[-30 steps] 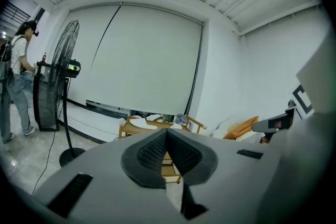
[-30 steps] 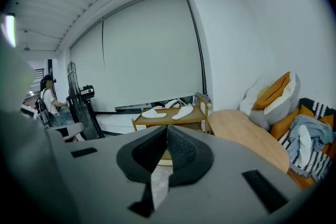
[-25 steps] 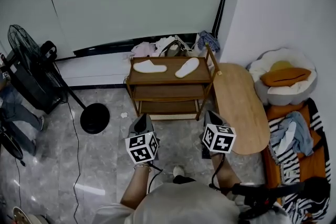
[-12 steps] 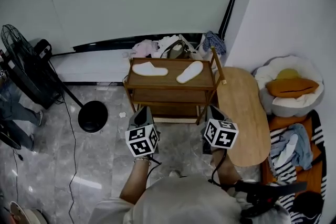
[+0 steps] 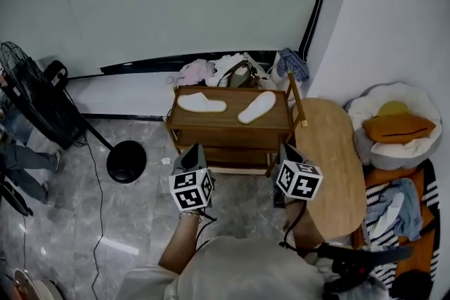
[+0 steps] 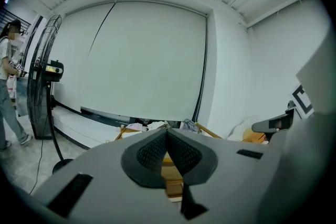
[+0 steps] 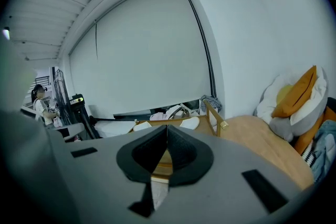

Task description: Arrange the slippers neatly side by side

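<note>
Two white slippers lie apart on the top of a wooden shoe rack (image 5: 230,124). The left slipper (image 5: 201,103) lies nearly crosswise; the right slipper (image 5: 256,107) is angled toward the far right corner. My left gripper (image 5: 193,154) hovers in front of the rack's left half, jaws shut and empty. My right gripper (image 5: 285,153) hovers in front of the rack's right end, also shut and empty. The right gripper view shows both slippers, the left slipper (image 7: 139,126) and the right slipper (image 7: 191,123), just beyond the closed tips (image 7: 167,126). The left gripper view has its tips (image 6: 167,129) meeting before the rack.
A standing fan (image 5: 31,91) with its round base (image 5: 126,161) stands at the left. An oval wooden table (image 5: 332,165) adjoins the rack's right side. Clothes and bags (image 5: 232,69) lie behind the rack. A round cushion bed (image 5: 394,124) sits at the far right. A person (image 6: 8,86) stands at the left.
Both grippers have moved forward toward the rack, which now sits closer and lower in the head view. Both pairs of jaws stay shut.
</note>
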